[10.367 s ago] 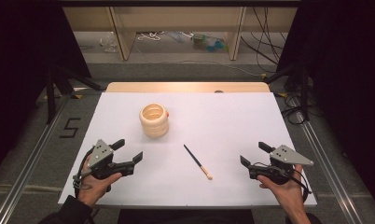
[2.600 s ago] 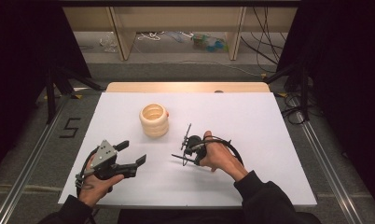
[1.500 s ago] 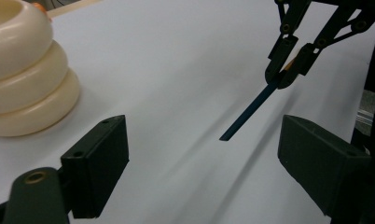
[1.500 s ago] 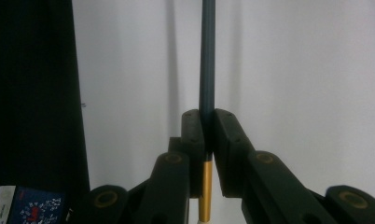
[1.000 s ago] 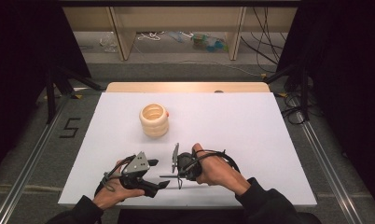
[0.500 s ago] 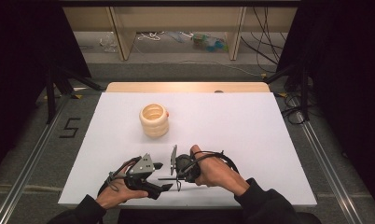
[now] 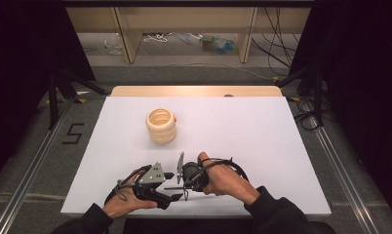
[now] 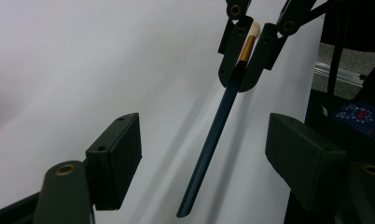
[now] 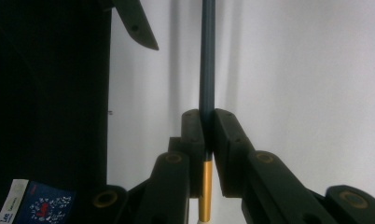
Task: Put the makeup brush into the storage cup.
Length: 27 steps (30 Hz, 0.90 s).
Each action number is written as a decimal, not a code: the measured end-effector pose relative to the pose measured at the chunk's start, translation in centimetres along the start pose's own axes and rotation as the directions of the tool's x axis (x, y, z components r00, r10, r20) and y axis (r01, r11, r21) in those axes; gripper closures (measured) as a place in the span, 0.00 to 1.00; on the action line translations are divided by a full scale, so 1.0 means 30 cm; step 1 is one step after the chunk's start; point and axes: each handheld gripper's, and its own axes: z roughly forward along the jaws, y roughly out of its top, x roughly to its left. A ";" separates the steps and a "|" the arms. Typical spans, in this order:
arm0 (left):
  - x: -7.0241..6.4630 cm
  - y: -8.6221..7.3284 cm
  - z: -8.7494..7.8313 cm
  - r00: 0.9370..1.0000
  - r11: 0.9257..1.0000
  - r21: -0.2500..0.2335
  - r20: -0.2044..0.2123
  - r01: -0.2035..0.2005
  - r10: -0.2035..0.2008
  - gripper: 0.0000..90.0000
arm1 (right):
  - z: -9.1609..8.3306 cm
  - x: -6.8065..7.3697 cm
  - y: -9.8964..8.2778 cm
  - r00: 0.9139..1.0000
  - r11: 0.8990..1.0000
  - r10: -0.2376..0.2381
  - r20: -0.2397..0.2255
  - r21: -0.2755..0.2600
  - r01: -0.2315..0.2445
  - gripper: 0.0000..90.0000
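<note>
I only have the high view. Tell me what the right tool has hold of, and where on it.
Observer: The right tool is shut on a paintbrush, clamped where the dark blue handle meets the gold ferrule.
Operator: Now report the left tool.
Observer: The left tool has just been closing its jaws. The handle lies between them, but both pads stand clear of it.
Operator: Give me the bristle end.
Observer: The pale bristles stick out past the right tool's jaws, away from the left tool.
</note>
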 end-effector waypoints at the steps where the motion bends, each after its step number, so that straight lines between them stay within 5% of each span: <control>1: -0.002 0.000 0.002 1.000 1.000 -0.002 0.001 0.004 -0.004 0.30 | 0.000 0.001 0.001 1.000 1.000 0.005 0.000 0.000 -0.005 0.93; 13: -0.010 0.006 0.011 0.999 0.999 0.004 0.025 -0.037 0.037 0.39 | -0.004 0.016 0.006 0.999 0.999 0.046 -0.023 0.003 -0.046 0.93; 16: -0.013 0.007 0.011 0.999 0.999 0.012 0.022 -0.048 0.048 0.42 | -0.002 0.007 0.004 1.000 1.000 -0.004 -0.014 -0.005 0.004 0.93; 19: -0.006 0.010 0.014 0.996 0.996 0.015 0.035 -0.087 0.086 0.45 | -0.005 0.022 0.009 0.998 0.999 0.048 -0.032 -0.011 -0.048 0.93; 27: -0.013 0.011 0.016 0.994 0.994 0.025 0.036 -0.106 0.105 0.53 | -0.005 0.025 0.012 0.998 0.999 0.052 -0.031 -0.013 -0.052 0.93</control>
